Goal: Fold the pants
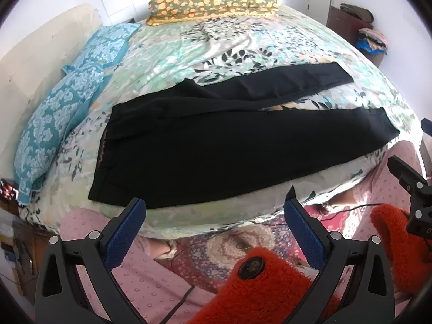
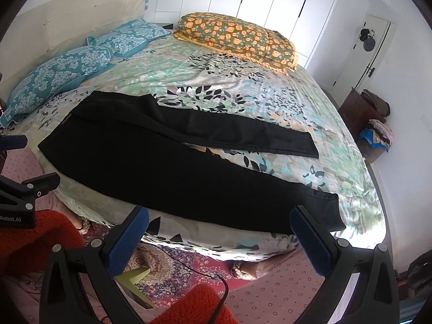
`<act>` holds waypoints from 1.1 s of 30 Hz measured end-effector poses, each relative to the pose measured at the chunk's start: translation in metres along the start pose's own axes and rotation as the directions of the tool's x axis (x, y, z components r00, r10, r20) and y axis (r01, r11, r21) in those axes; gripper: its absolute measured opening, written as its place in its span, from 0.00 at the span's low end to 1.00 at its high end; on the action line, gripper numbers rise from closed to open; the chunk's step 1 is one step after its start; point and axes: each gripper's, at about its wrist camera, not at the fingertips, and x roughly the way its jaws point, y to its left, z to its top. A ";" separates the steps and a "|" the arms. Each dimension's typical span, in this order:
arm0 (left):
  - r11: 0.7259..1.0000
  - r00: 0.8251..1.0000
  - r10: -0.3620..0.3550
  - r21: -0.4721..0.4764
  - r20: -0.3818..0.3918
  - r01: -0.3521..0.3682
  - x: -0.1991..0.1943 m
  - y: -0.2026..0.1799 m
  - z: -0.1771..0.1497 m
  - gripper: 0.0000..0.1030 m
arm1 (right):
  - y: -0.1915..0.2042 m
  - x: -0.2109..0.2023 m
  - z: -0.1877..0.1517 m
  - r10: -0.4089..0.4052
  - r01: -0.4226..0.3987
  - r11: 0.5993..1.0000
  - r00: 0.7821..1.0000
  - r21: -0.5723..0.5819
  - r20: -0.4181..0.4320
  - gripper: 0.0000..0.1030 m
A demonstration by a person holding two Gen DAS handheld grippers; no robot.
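Black pants (image 1: pixel 216 145) lie flat on the floral bedspread (image 1: pixel 189 43), waistband to the left, both legs spread apart toward the right. In the right wrist view the same pants (image 2: pixel 167 162) run from upper left to lower right, the near leg's hem at the bed's front edge. My left gripper (image 1: pixel 216 208) hovers open just short of the near edge, below the pants' seat. My right gripper (image 2: pixel 218 218) is open too, held off the bed's edge near the lower leg. Neither touches the cloth. The other gripper's body shows at each view's side.
Two teal patterned pillows (image 2: pixel 67 73) rest by the cream headboard (image 2: pixel 81 8). A folded orange-flowered quilt (image 2: pixel 237 37) sits at the far side. A brown cabinet with piled clothes (image 2: pixel 370 118) stands right. Red fuzzy sleeves (image 1: pixel 259 289), a cable and a patterned rug (image 2: pixel 183 267) are below.
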 end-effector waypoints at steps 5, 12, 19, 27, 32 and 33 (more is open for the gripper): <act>1.000 1.000 -0.007 0.026 0.002 0.007 0.000 -0.006 0.001 0.99 | -0.007 -0.002 -0.004 -0.013 0.013 1.000 1.000 0.019 -0.004 1.00; 0.999 1.000 -0.014 0.043 0.004 0.014 0.000 -0.009 0.002 0.99 | -0.013 -0.004 -0.008 -0.032 0.033 0.999 0.999 0.037 -0.012 1.00; 0.999 1.000 -0.015 0.038 -0.001 0.015 0.002 -0.010 0.003 0.99 | -0.018 0.000 -0.009 -0.039 0.040 0.998 0.999 0.043 -0.025 1.00; 0.999 1.000 -0.018 0.045 -0.010 0.019 0.005 -0.011 0.004 0.99 | -0.029 0.000 -0.014 -0.054 0.057 0.995 0.998 0.082 -0.032 1.00; 0.999 1.000 -0.024 0.039 -0.012 0.025 0.006 -0.010 0.002 0.99 | -0.036 0.007 -0.018 -0.041 0.048 0.993 0.997 0.104 -0.070 1.00; 0.999 1.000 -0.024 0.035 -0.012 0.025 0.006 -0.009 0.002 0.99 | -0.035 0.007 -0.017 -0.039 0.046 0.994 0.997 0.099 -0.068 1.00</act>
